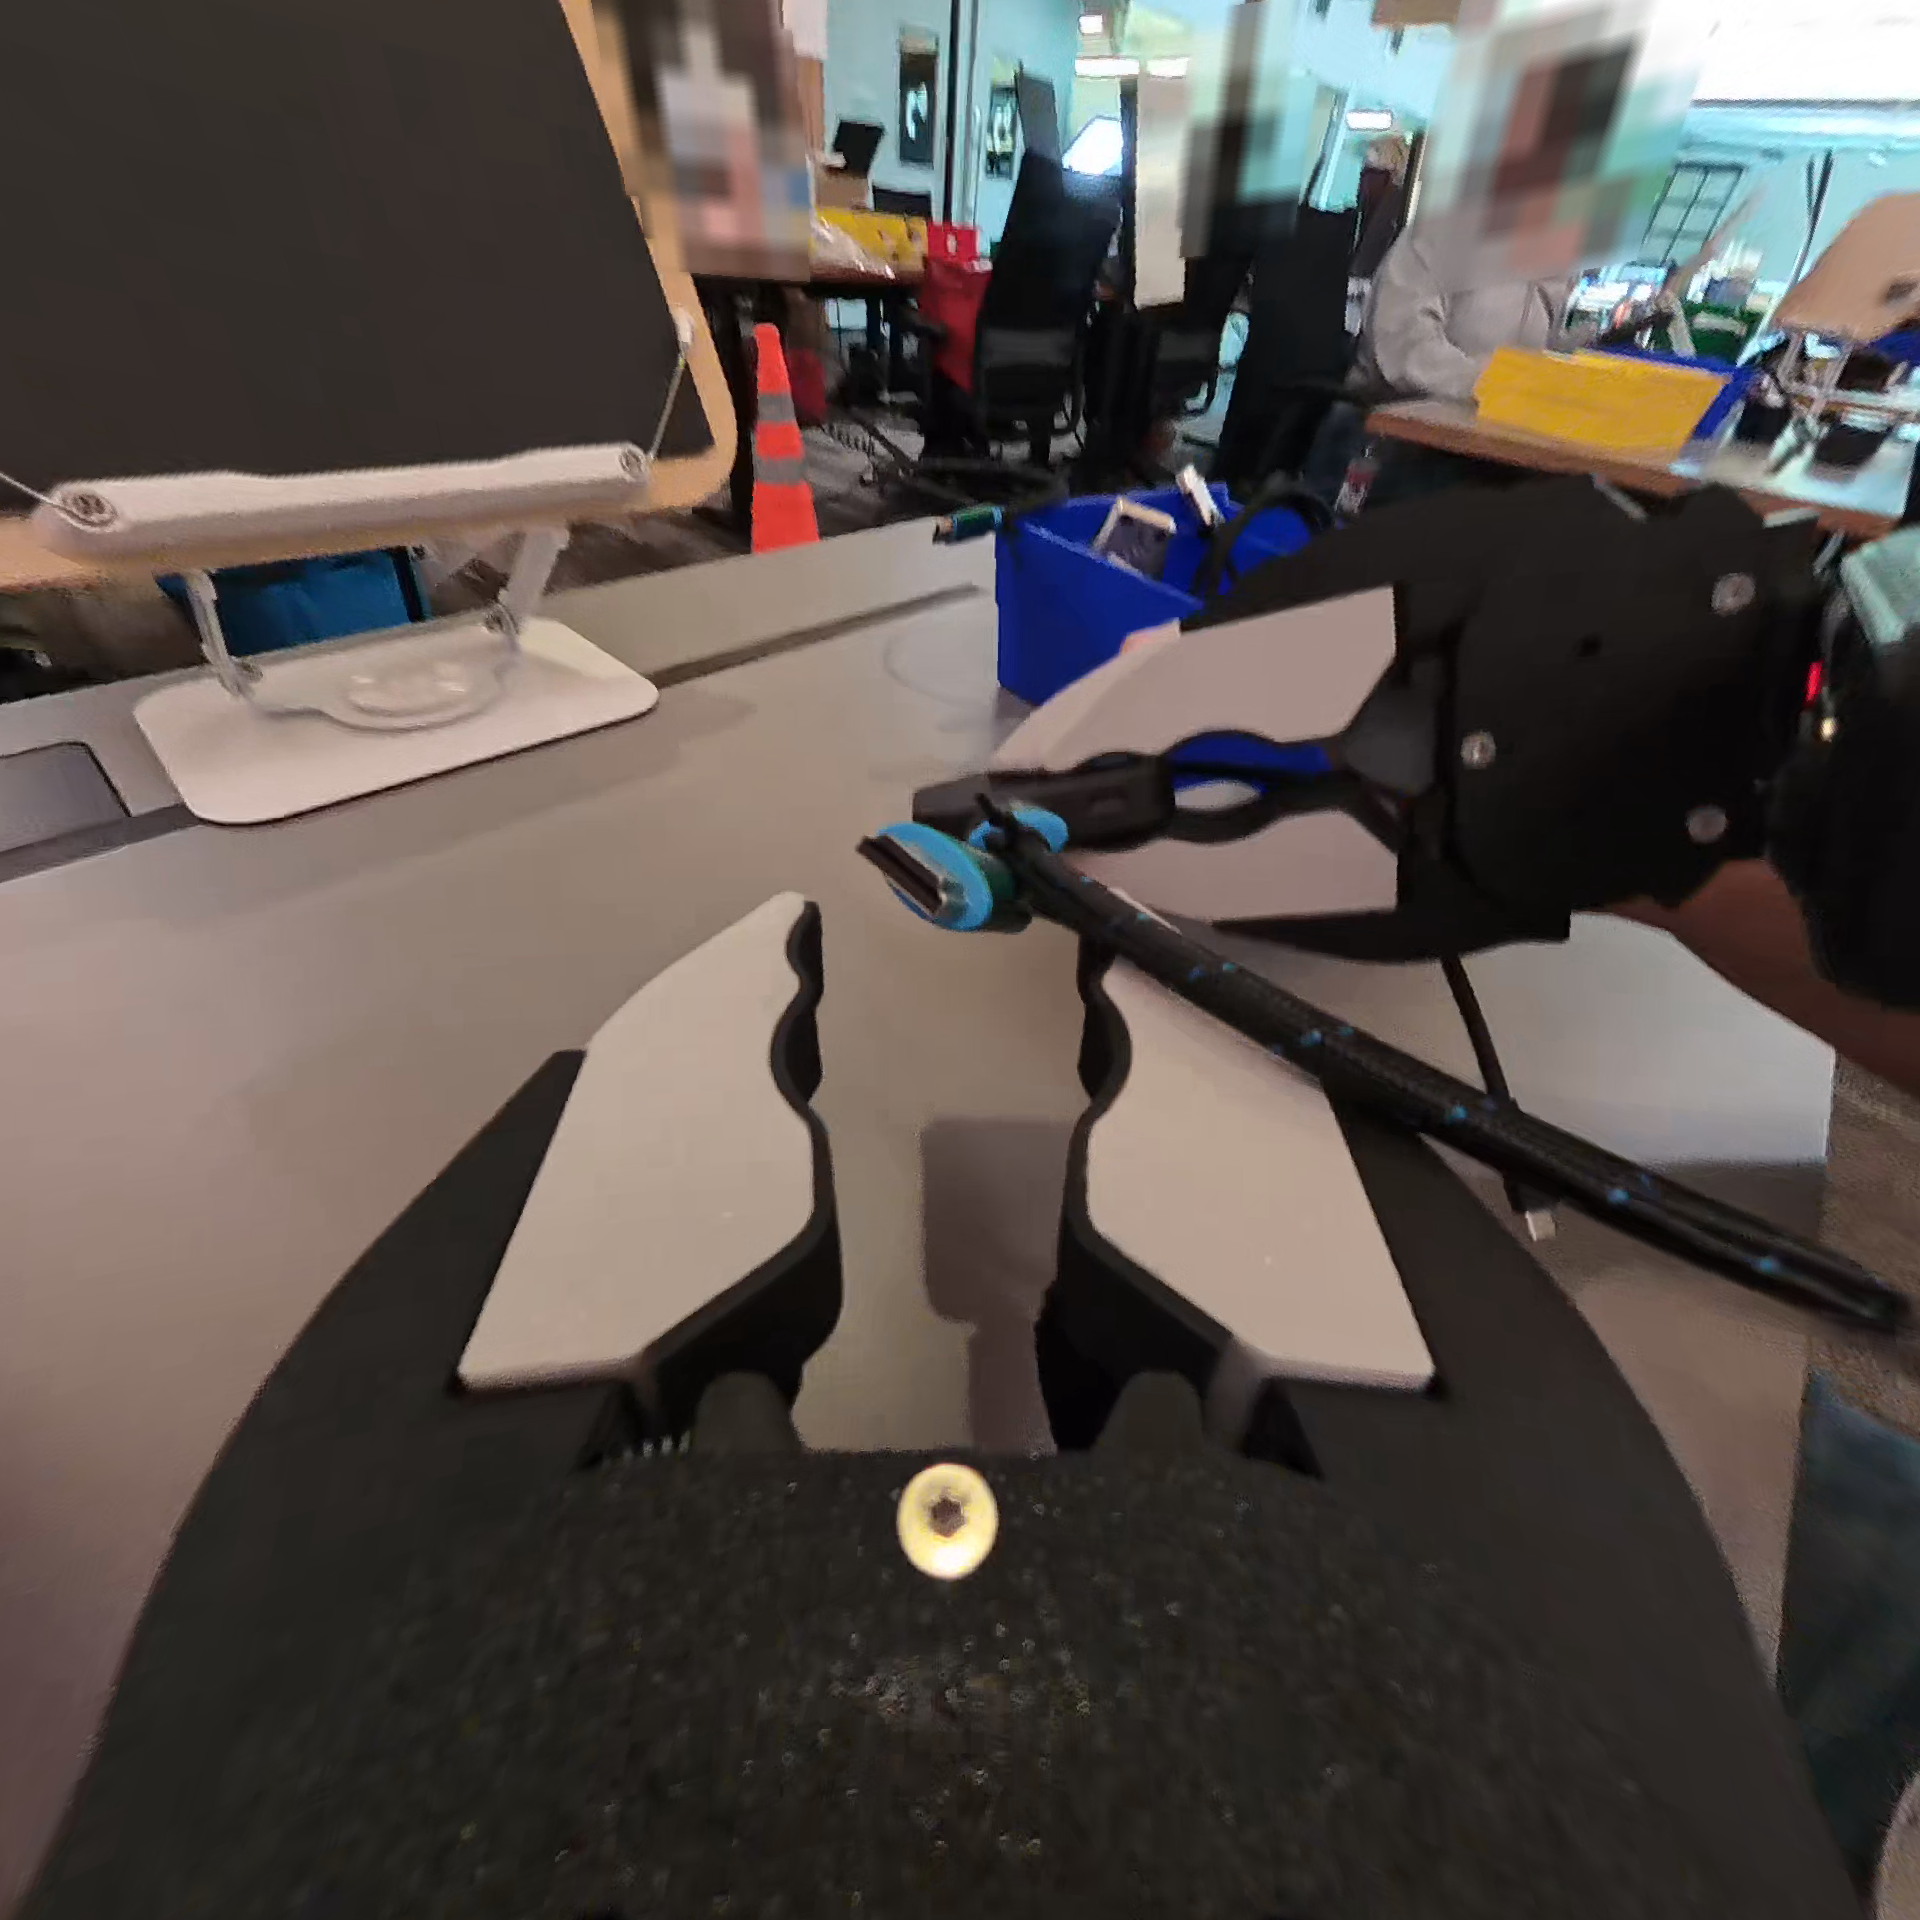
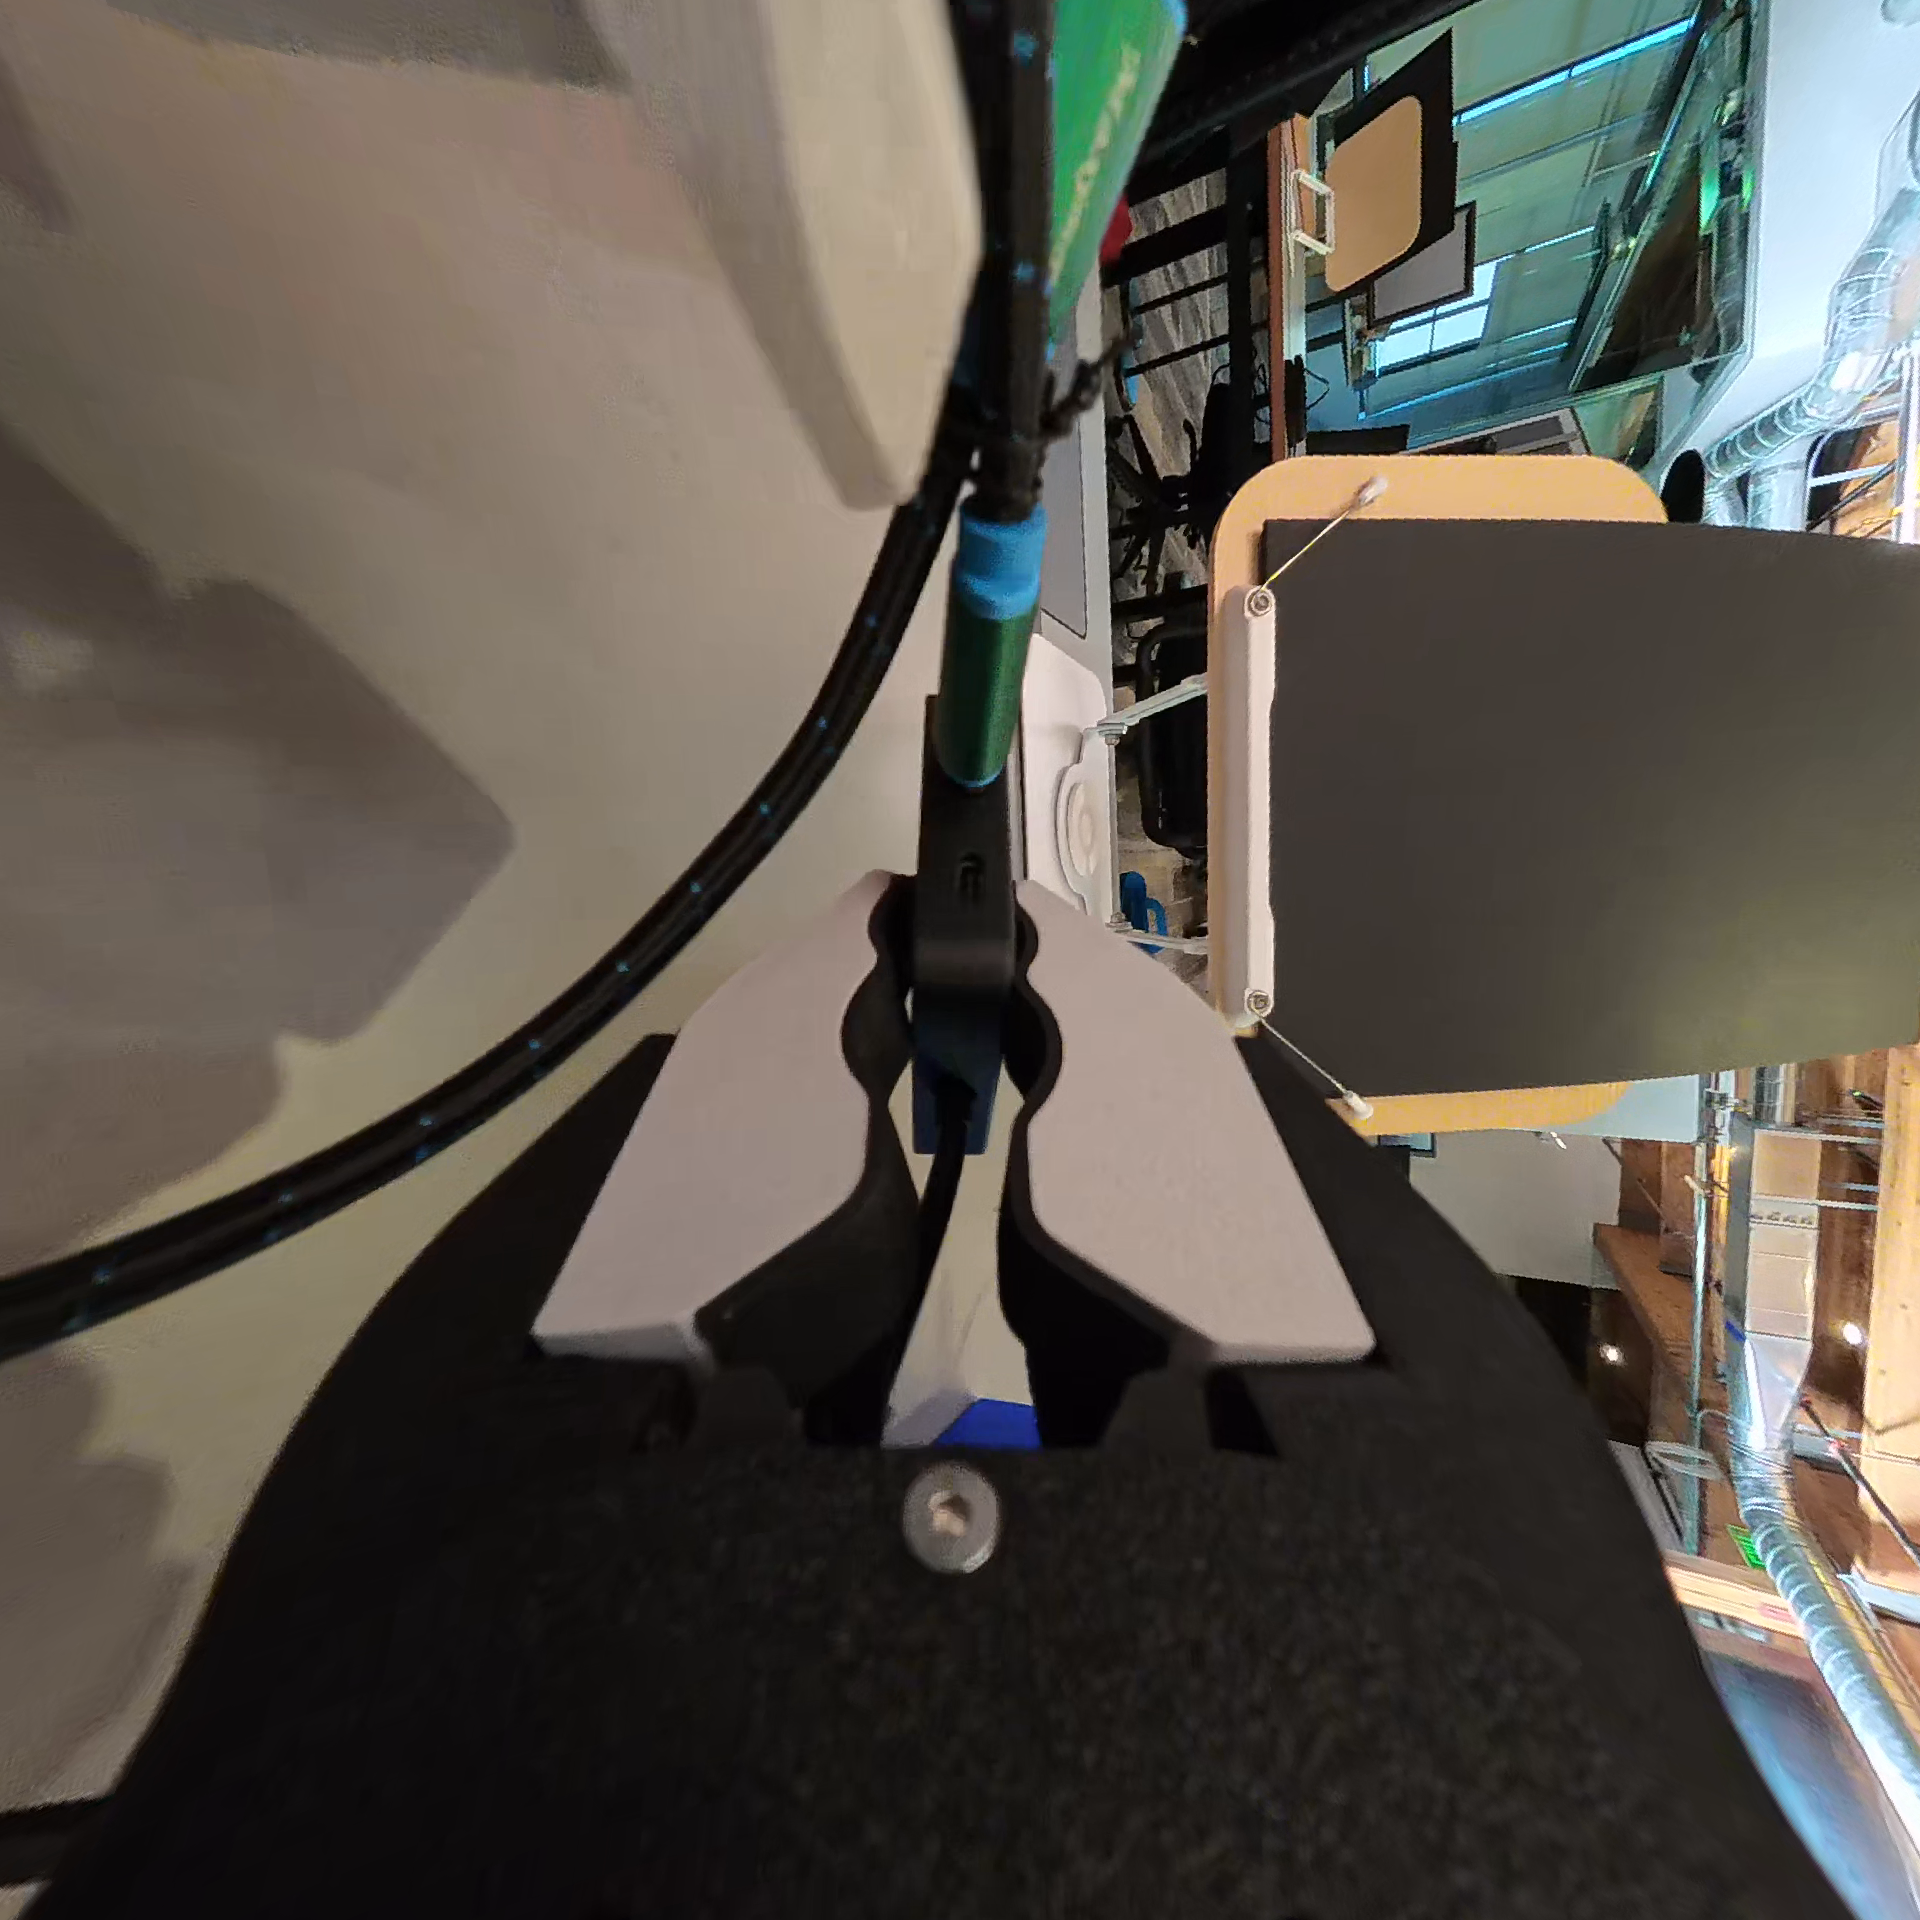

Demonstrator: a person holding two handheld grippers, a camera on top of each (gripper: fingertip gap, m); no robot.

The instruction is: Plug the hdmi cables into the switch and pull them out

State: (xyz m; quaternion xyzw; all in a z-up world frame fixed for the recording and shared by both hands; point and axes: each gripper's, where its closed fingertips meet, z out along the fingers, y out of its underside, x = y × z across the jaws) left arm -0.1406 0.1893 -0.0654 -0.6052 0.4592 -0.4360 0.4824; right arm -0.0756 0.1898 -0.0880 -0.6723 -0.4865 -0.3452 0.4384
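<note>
Gripping the black switch (image 2: pixel 961 914) in my right gripper (image 2: pixel 954 904).
My left gripper (image 1: pixel 940 956) fingers stand apart above the worktop (image 1: pixel 416 987), near the loose HDMI plug (image 1: pixel 925 878).

left gripper (image 1: pixel 951 951): black speckled body | pale grey wavy-edged fingers (image 1: pixel 686 1132) | brass screw; right gripper (image 2: pixel 951 914): same build | silver screw

Grey table (image 1: pixel 364 987) with the items resting on it.
A white stand base (image 1: pixel 416 717) sits at the far left, carrying a tilted dark board (image 1: pixel 312 239). A blue bin (image 1: pixel 1070 613) stands toward the far edge. A black braided cable (image 1: pixel 1351 1060) with blue flecks trails across the right side.
</note>
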